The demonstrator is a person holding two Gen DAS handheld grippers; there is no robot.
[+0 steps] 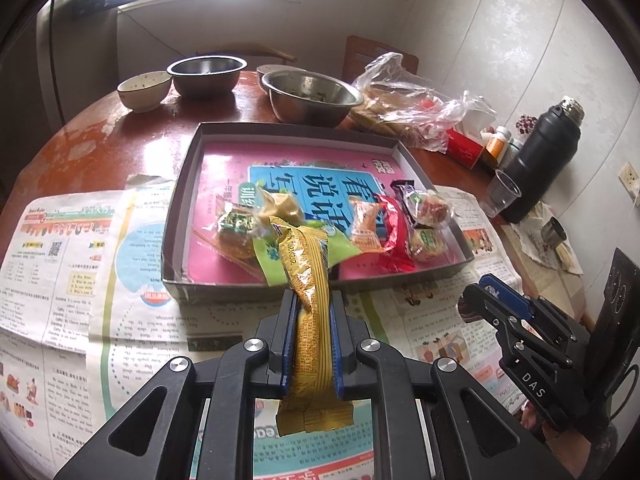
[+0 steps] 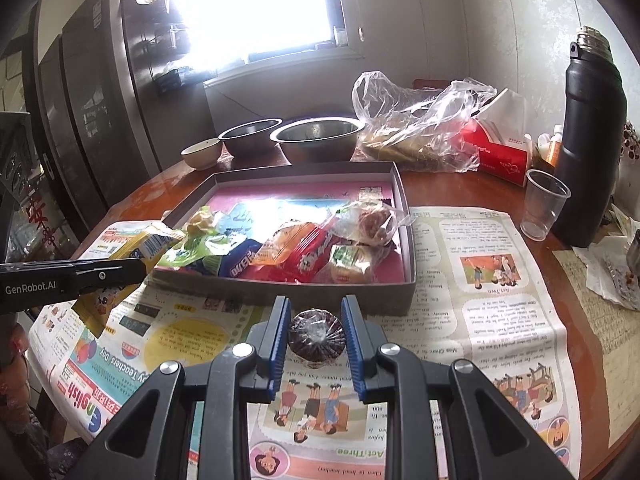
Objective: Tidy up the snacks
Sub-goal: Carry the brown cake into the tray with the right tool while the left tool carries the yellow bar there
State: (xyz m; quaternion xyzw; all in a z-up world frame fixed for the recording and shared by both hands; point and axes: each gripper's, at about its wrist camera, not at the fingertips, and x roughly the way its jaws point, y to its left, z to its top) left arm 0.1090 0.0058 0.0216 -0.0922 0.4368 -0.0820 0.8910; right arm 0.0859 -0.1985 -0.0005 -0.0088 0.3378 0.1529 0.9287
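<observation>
My left gripper (image 1: 313, 300) is shut on a long yellow snack packet (image 1: 310, 304) and holds it just in front of the near wall of a shallow grey box (image 1: 280, 284). The box holds several wrapped snacks (image 1: 360, 224) on a pink book. In the right wrist view the box (image 2: 410, 272) lies ahead, and the left gripper (image 2: 140, 266) with the yellow packet (image 2: 152, 242) shows at the left. My right gripper (image 2: 316, 312) has its blue pads around a round dark wrapped cake (image 2: 317, 334) on the newspaper (image 2: 480, 300); the pads look close to its sides.
Two steel bowls (image 1: 314, 94) and a ceramic bowl (image 1: 144, 90) stand behind the box. A plastic bag of food (image 2: 416, 128), a red tissue box (image 2: 500, 156), a clear cup (image 2: 544, 204) and a black flask (image 2: 590, 140) stand at the right.
</observation>
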